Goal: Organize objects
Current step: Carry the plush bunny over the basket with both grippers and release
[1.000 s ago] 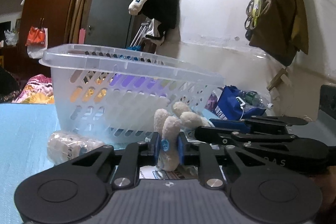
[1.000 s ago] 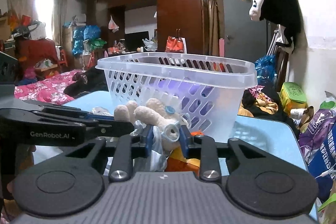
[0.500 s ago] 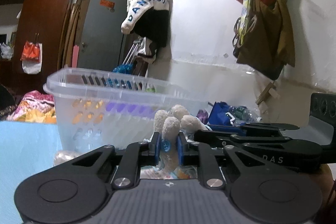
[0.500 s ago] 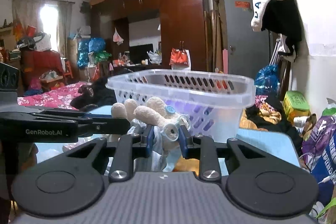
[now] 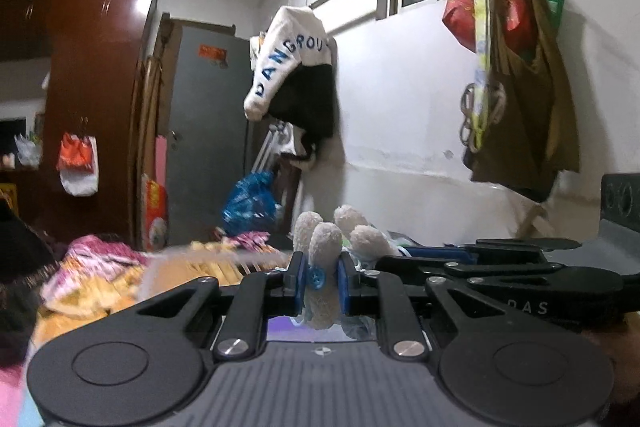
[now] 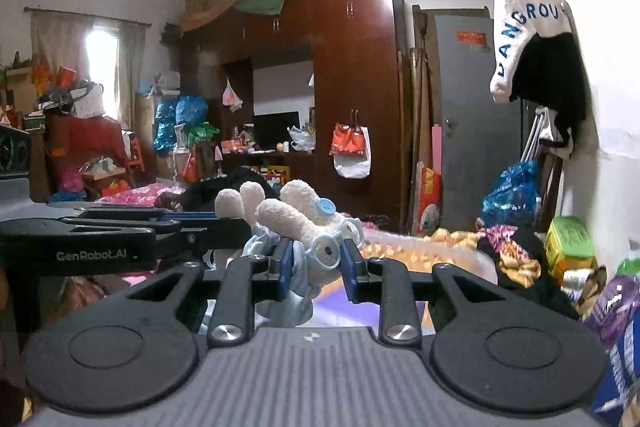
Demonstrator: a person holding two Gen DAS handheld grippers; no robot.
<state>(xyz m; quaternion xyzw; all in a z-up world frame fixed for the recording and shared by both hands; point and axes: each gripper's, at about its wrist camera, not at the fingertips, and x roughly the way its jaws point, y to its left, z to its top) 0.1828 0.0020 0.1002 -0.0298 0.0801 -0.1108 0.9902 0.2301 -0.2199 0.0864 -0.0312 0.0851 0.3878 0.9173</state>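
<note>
**Mia:** What do the left tongs (image 5: 323,281) hold?

**Sam:** They pinch a fuzzy cream toy (image 5: 325,255) by one soft leg. The right tongs (image 6: 314,265) pinch the same toy (image 6: 288,217), near its blue buttons and a bit of light blue cloth (image 6: 296,301). The toy hangs in the air between the two.

**Mia:** What is under it?

**Sam:** Hard to say. The black tongs hide most of it. I see a blurry pale rim (image 5: 224,259) and some purple, maybe a basket (image 6: 424,251), but it is too smeared to tell.

**Mia:** And far back?

**Sam:** A brown wardrobe (image 6: 352,83), a grey door (image 5: 208,131), and a white and black top (image 5: 298,67) on the wall. Bags (image 5: 516,87) hang on the right, cut off at the edge.
</note>
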